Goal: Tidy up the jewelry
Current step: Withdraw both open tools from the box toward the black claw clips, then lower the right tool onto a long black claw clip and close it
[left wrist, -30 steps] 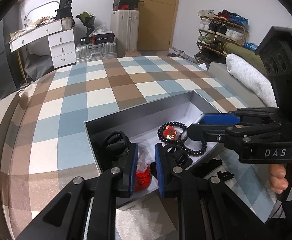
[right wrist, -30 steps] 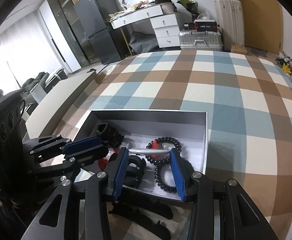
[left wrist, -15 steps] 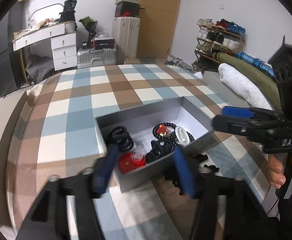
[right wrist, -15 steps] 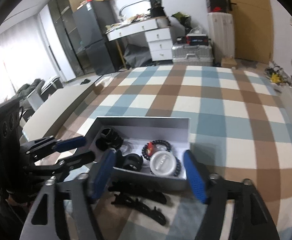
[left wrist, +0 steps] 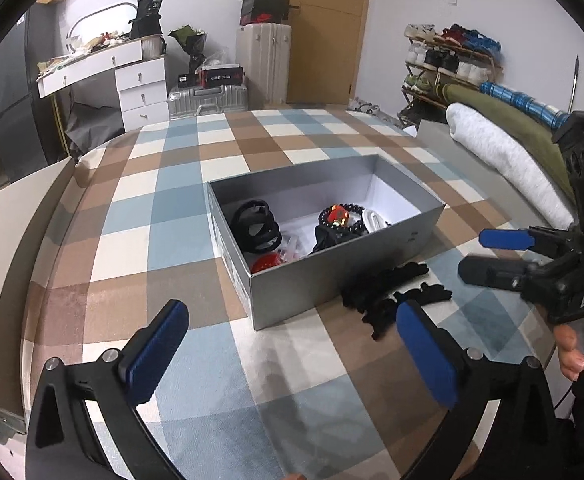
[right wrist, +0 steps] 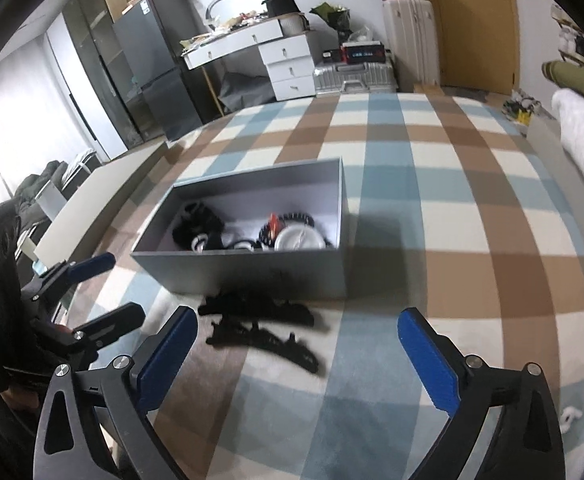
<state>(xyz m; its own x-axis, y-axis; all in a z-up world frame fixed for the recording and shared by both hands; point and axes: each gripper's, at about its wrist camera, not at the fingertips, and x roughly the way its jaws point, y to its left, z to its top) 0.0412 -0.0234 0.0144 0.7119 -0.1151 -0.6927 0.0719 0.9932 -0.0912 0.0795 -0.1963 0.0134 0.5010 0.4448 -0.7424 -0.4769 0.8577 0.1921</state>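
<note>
A grey open box sits on the checked bedspread. Inside lie black hair ties, a black bead bracelet with a red charm, a white round case and a red item. Black hair clips lie on the bedspread in front of the box. My left gripper is open and empty, held back from the box. My right gripper is open and empty above the clips; it also shows at the right of the left wrist view.
Rolled blankets lie along the bed's right side. A white dresser, suitcases, a shoe rack and a door stand at the far end of the room. A small white object lies on the bedspread at right.
Both grippers have pulled back out of the box and opened wide. A white round case that was not in the box a second ago now lies there beside the beads.
</note>
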